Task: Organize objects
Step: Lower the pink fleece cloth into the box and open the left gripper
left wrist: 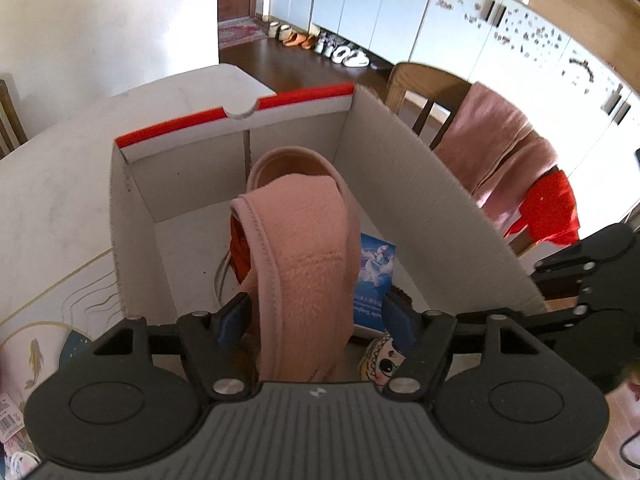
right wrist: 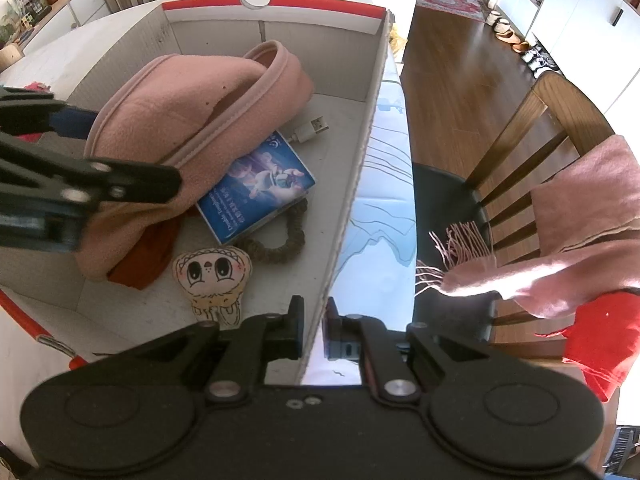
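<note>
An open white cardboard box (left wrist: 420, 184) with a red rim stands on the table. A pink fleece pouch (left wrist: 304, 248) lies in it, over an orange cloth (right wrist: 144, 252). My left gripper (left wrist: 316, 316) is open, its fingers on either side of the pouch's near end; it also shows in the right wrist view (right wrist: 80, 152). Beside the pouch lie a blue booklet (right wrist: 256, 188), a cartoon-face plush (right wrist: 212, 276), a brown hair tie (right wrist: 280, 244) and a white USB plug (right wrist: 310, 128). My right gripper (right wrist: 314, 332) is shut on the box's right wall (right wrist: 360, 152).
A wooden chair (right wrist: 532, 136) draped with a pink scarf (right wrist: 568, 232) and a red cloth (right wrist: 600, 332) stands right of the table. The white patterned table top (left wrist: 60, 184) extends left of the box. Cabinets and shoes line the far wall.
</note>
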`<state>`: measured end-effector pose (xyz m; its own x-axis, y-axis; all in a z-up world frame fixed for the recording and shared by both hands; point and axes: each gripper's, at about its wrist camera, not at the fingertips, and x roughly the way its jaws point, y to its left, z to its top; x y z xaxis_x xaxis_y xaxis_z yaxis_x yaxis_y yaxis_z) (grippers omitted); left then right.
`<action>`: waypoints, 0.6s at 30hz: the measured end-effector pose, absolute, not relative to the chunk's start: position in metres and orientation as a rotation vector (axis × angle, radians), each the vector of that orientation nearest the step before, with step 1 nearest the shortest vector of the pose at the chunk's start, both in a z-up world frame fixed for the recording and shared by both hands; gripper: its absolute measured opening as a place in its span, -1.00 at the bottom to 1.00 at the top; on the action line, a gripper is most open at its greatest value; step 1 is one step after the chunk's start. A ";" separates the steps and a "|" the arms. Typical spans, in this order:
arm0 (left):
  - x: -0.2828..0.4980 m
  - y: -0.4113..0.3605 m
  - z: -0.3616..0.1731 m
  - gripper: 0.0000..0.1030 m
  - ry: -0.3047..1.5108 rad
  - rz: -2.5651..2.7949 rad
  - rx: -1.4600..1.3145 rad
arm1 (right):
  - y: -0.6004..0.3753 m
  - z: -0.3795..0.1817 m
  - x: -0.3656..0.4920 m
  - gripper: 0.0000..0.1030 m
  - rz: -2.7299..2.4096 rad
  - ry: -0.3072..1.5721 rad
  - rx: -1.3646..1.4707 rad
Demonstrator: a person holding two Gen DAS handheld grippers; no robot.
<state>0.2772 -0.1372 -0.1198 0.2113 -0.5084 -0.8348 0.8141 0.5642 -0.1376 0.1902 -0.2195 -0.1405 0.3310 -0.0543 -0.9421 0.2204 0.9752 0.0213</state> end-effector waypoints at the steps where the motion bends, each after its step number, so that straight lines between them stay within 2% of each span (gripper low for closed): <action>1: 0.277 -0.133 -0.116 0.38 0.980 -0.953 0.355 | -0.219 -0.141 0.190 -0.85 -0.180 1.222 0.154; 18: 0.264 -0.065 -0.050 0.38 0.848 -0.943 0.236 | -0.218 -0.135 0.192 -0.85 -0.192 1.224 0.153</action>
